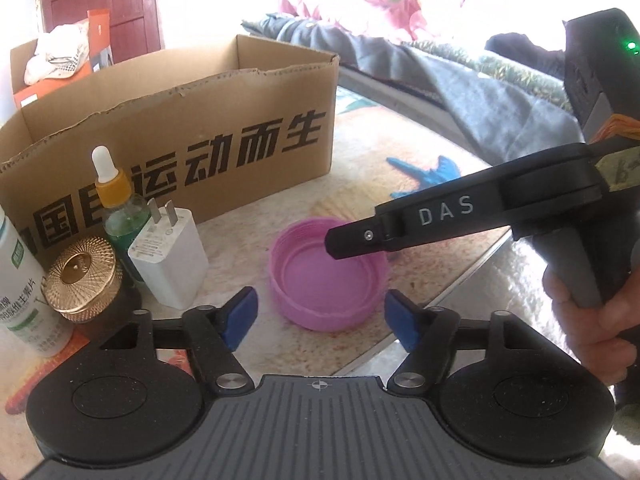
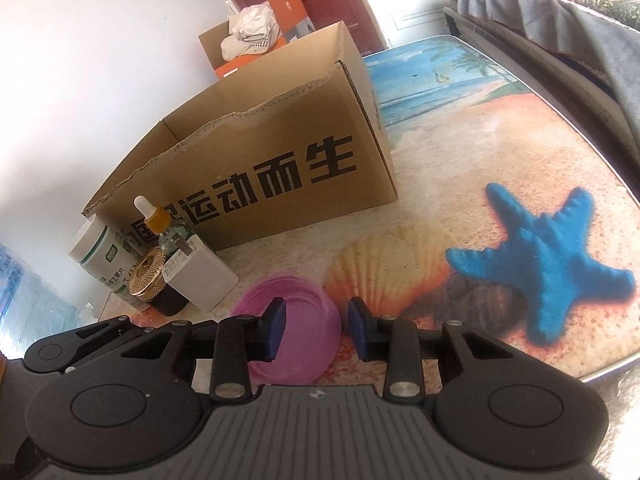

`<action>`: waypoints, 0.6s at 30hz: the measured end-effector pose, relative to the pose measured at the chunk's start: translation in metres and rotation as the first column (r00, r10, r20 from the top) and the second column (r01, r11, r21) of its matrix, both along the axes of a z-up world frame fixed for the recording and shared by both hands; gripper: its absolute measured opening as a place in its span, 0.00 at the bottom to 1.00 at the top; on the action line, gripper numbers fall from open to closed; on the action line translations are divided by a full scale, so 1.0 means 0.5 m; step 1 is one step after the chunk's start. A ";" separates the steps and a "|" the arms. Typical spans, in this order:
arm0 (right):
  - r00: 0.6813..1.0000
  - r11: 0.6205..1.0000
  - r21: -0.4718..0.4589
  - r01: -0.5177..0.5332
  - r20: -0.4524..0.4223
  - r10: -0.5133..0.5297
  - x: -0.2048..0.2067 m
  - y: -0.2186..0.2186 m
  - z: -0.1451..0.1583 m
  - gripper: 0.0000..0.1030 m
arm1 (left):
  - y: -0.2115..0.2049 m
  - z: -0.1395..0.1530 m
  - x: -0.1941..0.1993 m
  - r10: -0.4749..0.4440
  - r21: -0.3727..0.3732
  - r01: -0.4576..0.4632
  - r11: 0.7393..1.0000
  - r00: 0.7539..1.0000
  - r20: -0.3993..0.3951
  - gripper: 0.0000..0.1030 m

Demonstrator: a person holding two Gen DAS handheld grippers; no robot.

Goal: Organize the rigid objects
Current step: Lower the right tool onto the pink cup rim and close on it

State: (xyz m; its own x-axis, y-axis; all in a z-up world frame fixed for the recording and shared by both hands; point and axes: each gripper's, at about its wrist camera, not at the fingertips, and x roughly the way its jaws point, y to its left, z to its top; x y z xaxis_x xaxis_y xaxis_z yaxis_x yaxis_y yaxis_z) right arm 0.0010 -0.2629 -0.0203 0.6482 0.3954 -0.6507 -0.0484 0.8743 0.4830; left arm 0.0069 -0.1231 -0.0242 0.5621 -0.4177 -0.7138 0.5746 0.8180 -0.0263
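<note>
My right claw (image 2: 316, 328) grips the pink lid (image 2: 288, 332) by its rim near the desk's front edge; my left claw (image 1: 322, 316) hangs open. I'd judge the lid light, stiff and slippery, so hold it by the ribbed wall.

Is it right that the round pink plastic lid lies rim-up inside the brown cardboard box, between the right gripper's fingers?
Not quite. The round pink plastic lid lies rim-up on the table in front of the brown cardboard box, not inside it, between the right gripper's fingers, as the right wrist view shows.
</note>
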 end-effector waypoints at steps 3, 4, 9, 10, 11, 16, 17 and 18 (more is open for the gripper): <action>1.000 1.000 -0.006 -0.008 -0.001 0.008 0.004 0.001 -0.002 0.36 | -0.006 -0.001 0.007 -0.010 0.021 0.010 1.000 1.000 0.008 0.74; 1.000 1.000 -0.009 -0.010 -0.001 0.010 0.004 0.002 -0.002 0.36 | -0.009 -0.001 0.008 -0.014 0.030 0.014 0.999 1.000 0.013 0.74; 1.000 1.000 -0.022 -0.019 0.001 0.019 0.002 0.005 -0.002 0.30 | -0.019 -0.002 0.009 -0.012 0.037 0.011 0.999 1.000 0.026 0.70; 1.000 0.999 -0.025 -0.024 -0.002 0.024 0.002 0.006 -0.002 0.28 | -0.022 -0.002 0.010 -0.011 0.036 0.010 0.999 1.000 0.026 0.68; 1.000 0.999 -0.029 -0.026 -0.001 0.026 0.001 0.007 -0.002 0.27 | -0.025 -0.003 0.010 -0.010 0.036 0.009 0.999 1.000 0.026 0.67; 1.000 0.999 -0.042 -0.025 0.002 0.025 0.002 0.009 -0.003 0.26 | -0.034 -0.002 0.011 0.000 0.051 -0.002 0.999 1.000 0.026 0.67; 1.000 0.999 -0.041 -0.025 0.002 0.025 0.002 0.008 -0.004 0.26 | -0.033 -0.002 0.013 0.004 0.047 -0.005 0.999 1.000 0.019 0.67; 1.000 0.999 -0.041 -0.025 0.003 0.025 0.002 0.007 -0.004 0.26 | -0.033 -0.002 0.016 0.008 0.043 -0.008 0.999 1.000 0.013 0.68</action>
State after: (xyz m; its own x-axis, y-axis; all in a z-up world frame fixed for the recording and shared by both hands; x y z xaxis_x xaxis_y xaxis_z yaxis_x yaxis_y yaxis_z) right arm 0.0022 -0.2592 -0.0224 0.6410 0.3843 -0.6644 -0.0723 0.8920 0.4462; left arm 0.0149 -0.1394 -0.0252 0.5747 -0.3818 -0.7239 0.5679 0.8229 0.0168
